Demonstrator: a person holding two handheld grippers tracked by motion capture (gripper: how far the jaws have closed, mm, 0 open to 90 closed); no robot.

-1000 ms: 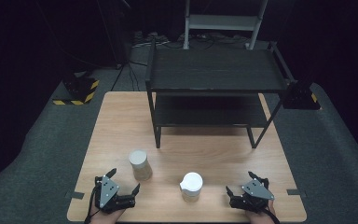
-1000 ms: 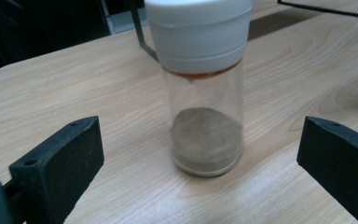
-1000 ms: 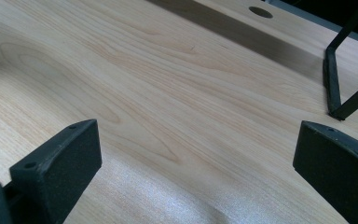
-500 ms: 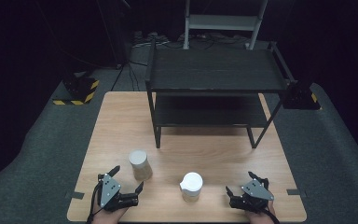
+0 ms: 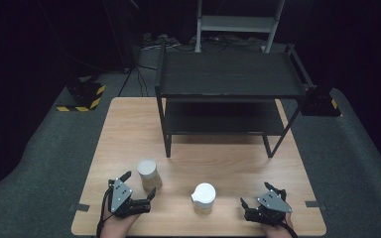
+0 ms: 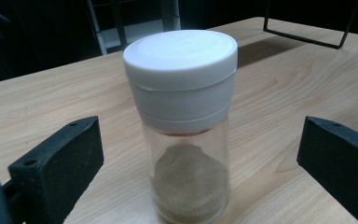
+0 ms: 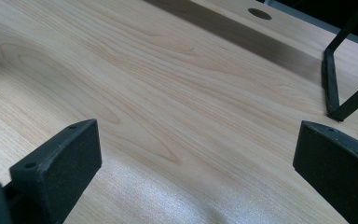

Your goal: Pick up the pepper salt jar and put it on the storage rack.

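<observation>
A glass jar [image 5: 149, 174] with a white lid and grey-brown powder stands upright on the wooden table [image 5: 129, 129], front left. My left gripper [image 5: 139, 185] is open right beside it. In the left gripper view this jar [image 6: 184, 126] stands between the two black pads [image 6: 70, 149], which are spread wide and do not touch it. A second white-lidded jar [image 5: 203, 198] stands at the front centre. My right gripper [image 5: 257, 195] is open near the front right edge; its pads [image 7: 65, 149] frame nothing but table wood [image 7: 168, 93].
A black two-level rack [image 5: 228, 79] stands on the far half of the table; one of its feet [image 7: 331, 88] shows ahead of the right gripper. A round hole [image 7: 259, 14] is in the tabletop. Dark floor surrounds the table.
My left gripper has slid a little forward, toward the left jar. The right gripper and both jars have stayed where they were.
</observation>
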